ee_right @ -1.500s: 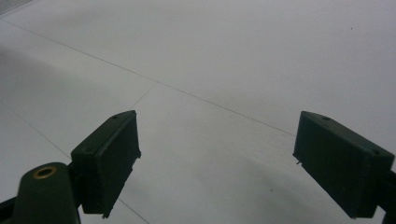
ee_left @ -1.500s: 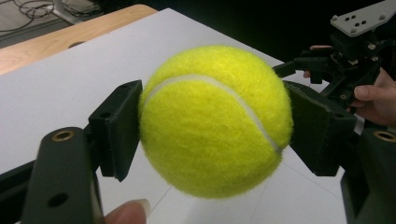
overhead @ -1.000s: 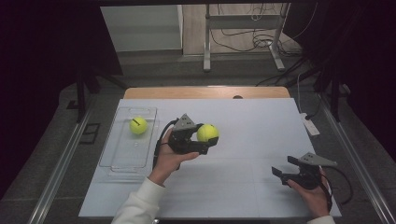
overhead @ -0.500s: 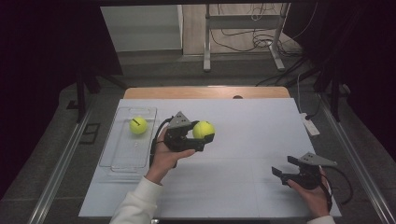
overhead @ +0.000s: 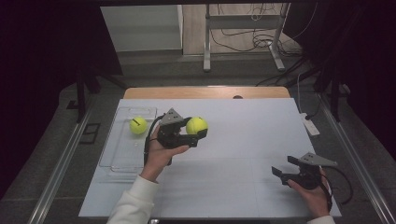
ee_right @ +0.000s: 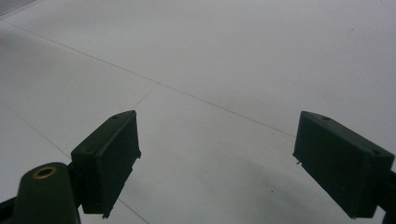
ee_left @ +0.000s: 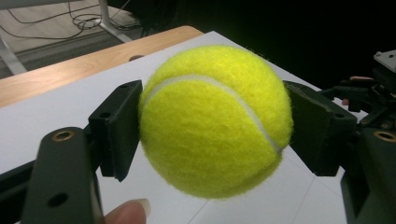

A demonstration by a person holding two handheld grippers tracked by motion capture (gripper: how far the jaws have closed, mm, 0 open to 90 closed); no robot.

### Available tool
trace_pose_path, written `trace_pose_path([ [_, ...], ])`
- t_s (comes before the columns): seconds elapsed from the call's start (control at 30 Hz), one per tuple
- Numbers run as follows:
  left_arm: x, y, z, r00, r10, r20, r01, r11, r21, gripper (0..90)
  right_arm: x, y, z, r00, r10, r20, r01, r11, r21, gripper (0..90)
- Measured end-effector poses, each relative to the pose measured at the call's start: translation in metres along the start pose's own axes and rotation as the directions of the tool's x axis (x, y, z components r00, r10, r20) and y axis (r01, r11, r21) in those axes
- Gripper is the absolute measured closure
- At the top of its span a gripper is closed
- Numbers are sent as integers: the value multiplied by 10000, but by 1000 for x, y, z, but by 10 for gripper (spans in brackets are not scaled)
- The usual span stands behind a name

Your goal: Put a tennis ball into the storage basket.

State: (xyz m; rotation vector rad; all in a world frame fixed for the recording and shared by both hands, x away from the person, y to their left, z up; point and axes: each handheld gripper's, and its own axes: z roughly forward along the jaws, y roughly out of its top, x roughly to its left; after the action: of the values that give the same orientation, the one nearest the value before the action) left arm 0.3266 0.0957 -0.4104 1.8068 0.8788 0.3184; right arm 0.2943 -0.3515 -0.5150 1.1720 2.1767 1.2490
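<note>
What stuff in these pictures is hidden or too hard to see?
- Held tennis ball: in the left gripper view, the spots where the jaws press it are covered by the pads.
- Second tennis ball in the clear tray: in the high view, its dark mark is too small to read.
- Right gripper: in the high view, the hand covers its rear.
- Room beyond the table: too dark.

I can read no text, label, brand or number anywhere, not on the fuzzy yellow-green tennis ball in view, nor on the white tabletop.
</note>
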Motion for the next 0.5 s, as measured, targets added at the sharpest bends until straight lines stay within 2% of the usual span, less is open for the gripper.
trace_pose_path([
  [0.5, 12, 1, -10, 9988, -177, -453, 166, 9996, -246, 260, 0, 0, 0, 10000, 25, 8, -25, 10000, 40, 143],
])
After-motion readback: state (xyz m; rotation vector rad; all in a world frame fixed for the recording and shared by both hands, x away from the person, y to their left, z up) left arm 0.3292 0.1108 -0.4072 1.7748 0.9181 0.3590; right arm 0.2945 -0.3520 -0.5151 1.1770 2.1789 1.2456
